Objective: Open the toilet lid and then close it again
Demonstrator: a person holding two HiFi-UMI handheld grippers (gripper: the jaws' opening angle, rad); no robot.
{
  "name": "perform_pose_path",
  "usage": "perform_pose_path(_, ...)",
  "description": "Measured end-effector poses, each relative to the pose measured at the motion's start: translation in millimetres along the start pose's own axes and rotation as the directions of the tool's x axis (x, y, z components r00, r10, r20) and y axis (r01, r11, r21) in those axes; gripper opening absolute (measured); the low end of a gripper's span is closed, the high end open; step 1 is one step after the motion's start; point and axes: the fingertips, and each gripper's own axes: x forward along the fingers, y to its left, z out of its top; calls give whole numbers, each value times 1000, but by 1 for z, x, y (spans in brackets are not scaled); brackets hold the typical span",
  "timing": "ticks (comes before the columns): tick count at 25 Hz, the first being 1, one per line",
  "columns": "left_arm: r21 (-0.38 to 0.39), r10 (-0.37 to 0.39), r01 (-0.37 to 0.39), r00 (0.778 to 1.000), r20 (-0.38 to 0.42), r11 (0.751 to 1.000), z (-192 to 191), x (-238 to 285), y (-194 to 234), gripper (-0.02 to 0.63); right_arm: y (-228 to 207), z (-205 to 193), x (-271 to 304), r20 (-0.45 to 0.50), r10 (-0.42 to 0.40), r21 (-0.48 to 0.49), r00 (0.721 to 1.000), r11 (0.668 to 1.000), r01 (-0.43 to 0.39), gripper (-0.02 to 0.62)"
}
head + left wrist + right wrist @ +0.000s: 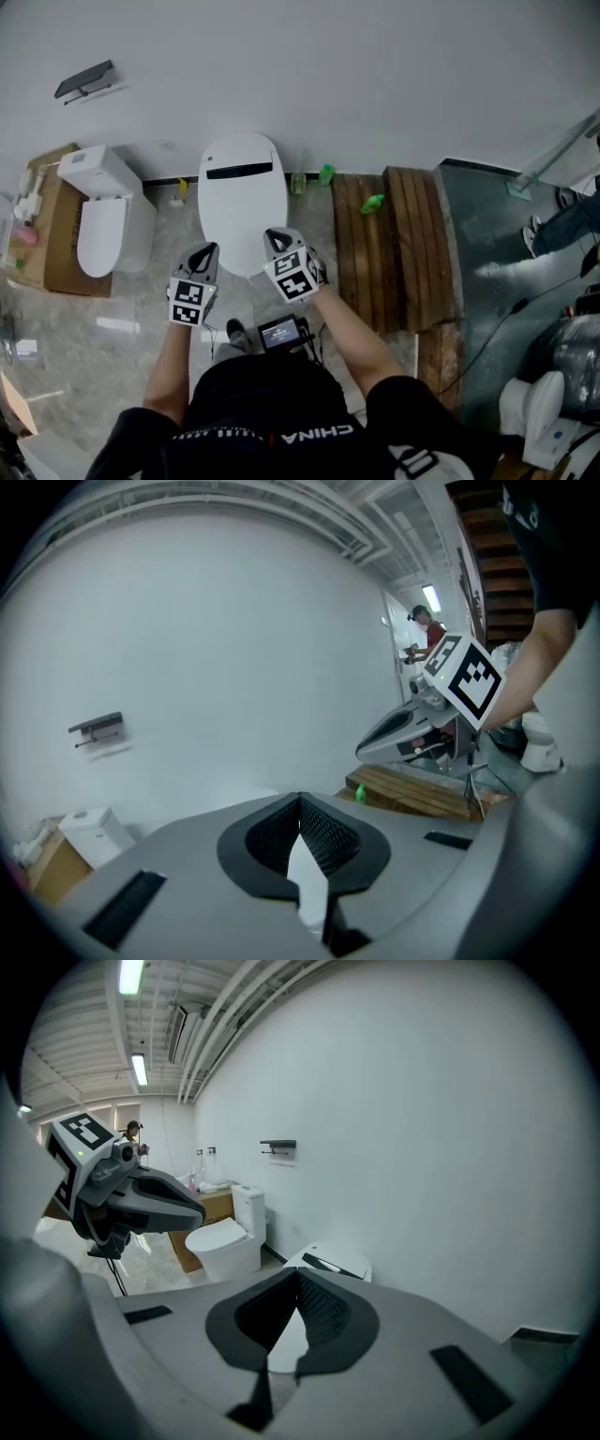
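I was looking down at a plain white wall (375, 75) on the far side, with a pale marbled floor (112, 319) running from it toward me. To the right lay a stack of wooden planks (394, 244) against the wall. The toilet (246, 272) stood at the middle, its back to the wall. The toilet lid (242, 202) was down flat and closed, with a dark slot near its far end. A second toilet (103, 225), also closed, stood to the left, beside a cardboard box (61, 244).

The left gripper (207, 248) hung at the near left edge of the lid, tips pointing away from me and slightly down. Its jaws were fully together with nothing held; only a white sliver of the lid showed below the closed tips in the left gripper view. The right gripper (274, 234) was over the near right part of the lid, jaws likewise pressed together and empty, the lid lying just ahead of and under them. I could not tell whether either gripper touched the lid. A small green bottle (373, 202) lay on the planks, well right of both grippers.
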Motion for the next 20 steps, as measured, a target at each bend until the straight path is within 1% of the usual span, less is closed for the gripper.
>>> perform_pose_path(2,-44,10,-10,1000,-15,999,-9,-6,-8,9,2,-15,0,-21,30,14,999,999,-30,14)
perform_pose_path(4,-54,24,-26,999,-29,998,-19,-16,-16,9,9,-23,-3,-31,52,10,998,999,-52,14)
perform_pose_path(7,-61,33,-36,999,-43,998,-38,-35,-25,9,31,-25,-14,-10,89,13,996,996,-89,14)
perform_pose_path(10,-84,32,-35,999,-44,996,-50,-58,-29,9,57,-23,-33,26,134,49,991,990,-135,15)
perform_pose_path(12,-85,27,-30,999,-34,996,-55,-74,-30,9,70,-24,-43,32,128,67,991,989,-130,15)
perform_pose_path(15,-72,8,-9,1000,-16,997,-67,-103,-33,9,90,-32,-55,20,88,90,996,992,-89,15)
perform_pose_path(20,-49,-17,16,1000,-16,999,-107,-168,-36,9,148,-50,-82,1,39,121,999,992,-39,15)
